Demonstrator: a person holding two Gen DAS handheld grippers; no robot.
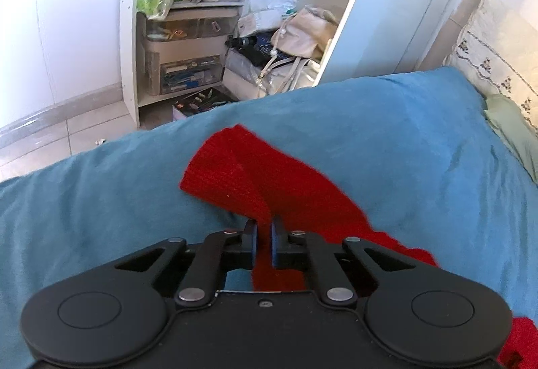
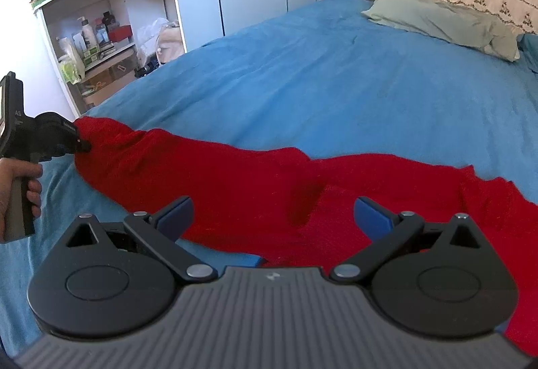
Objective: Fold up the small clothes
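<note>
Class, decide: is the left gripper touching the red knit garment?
Touching. The left wrist view shows the left gripper pinching a fold of the red knit garment between its nearly closed fingers.

Each black hand-held gripper point(image 1: 264, 239) point(image 2: 272, 214) has blue finger pads point(image 2: 176, 217), silver pivot screws and round side discs.

The red garment point(image 2: 235, 187) is a coarse, matt knit with a visible rib; the blue bedspread point(image 2: 319, 73) under it looks like soft, brushed cloth, faintly napped. Both grippers, left point(image 1: 264, 234) and right point(image 2: 272, 217), are matt black plastic with small shiny metal pivot pins and smooth blue pads point(image 2: 371, 212); the right one's body is ribbed grey; the shelf point(image 1: 129, 33) is smooth white laminate.
</note>
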